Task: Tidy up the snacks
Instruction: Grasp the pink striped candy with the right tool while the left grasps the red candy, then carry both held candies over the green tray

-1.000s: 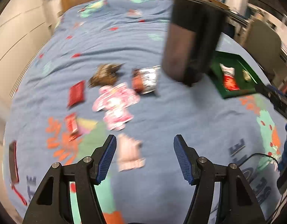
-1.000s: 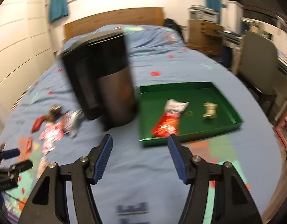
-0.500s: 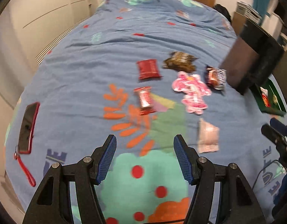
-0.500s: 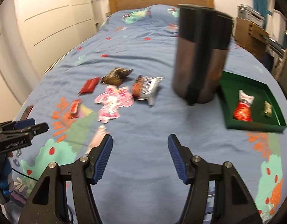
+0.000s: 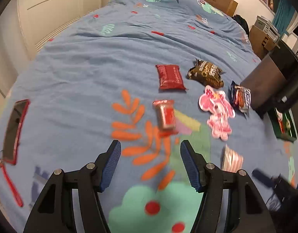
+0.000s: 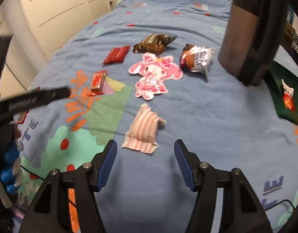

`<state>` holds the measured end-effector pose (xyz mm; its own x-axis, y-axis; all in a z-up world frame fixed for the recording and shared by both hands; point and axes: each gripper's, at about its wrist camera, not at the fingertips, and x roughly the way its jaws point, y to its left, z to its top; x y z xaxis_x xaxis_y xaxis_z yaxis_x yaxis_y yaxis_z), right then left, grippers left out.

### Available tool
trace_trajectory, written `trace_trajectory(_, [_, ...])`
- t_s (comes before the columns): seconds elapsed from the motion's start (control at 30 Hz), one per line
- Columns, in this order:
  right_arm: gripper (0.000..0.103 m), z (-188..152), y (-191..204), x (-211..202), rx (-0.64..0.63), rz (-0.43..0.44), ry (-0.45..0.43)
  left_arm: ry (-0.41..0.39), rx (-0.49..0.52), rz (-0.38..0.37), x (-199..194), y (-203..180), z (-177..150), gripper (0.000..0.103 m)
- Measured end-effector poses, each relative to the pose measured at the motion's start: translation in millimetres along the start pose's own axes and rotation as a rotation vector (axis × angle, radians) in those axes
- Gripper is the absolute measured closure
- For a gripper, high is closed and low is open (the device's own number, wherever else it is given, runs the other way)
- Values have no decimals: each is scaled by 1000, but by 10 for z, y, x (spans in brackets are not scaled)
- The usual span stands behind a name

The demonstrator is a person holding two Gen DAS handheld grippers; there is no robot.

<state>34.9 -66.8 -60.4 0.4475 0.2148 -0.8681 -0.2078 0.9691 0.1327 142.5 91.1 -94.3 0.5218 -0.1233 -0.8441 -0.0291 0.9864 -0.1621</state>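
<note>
Left wrist view: left gripper (image 5: 150, 163), jaws spread and empty, above the blue bedspread (image 5: 86, 73). Small red candy bar (image 5: 165, 114) just beyond the fingertips; dark red packet (image 5: 170, 77) farther up the bed; brown snack bag (image 5: 206, 73), pink character packet (image 5: 217, 111) and brown-and-white wrapper (image 5: 242, 97) toward the right edge. Phone in red case (image 5: 15, 130) at the left edge.

Right wrist view: right gripper (image 6: 145, 162), jaws spread, nothing held. Pink striped pouch (image 6: 144, 129) just beyond the fingertips. Green tray (image 6: 284, 104) at the right edge, holding a red-and-white packet (image 6: 288, 97). Dark cylindrical container (image 6: 249, 31) near the tray.
</note>
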Motion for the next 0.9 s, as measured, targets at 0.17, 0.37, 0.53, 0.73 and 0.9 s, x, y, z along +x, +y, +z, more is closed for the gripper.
trace_trajectory(0.17, [41,83,9,193,43,-8,28,24,-3,4,354,-86,201,45])
trace_trajectory(0.37, [42,164,-31,393,95,-3,53,42,1,44,657,-130,303,46])
trace_trajectory(0.53, [69,198,4,509,98,-3,65,38,-6,55,777,-116,323,55])
trace_trajectory(0.73, [103,233,-7,569,92,-9,63,10,20,73,850,-159,319,72])
trace_trajectory(0.9, [103,274,-19,603,82,2,60,-9,7,62,858,-118,328,83])
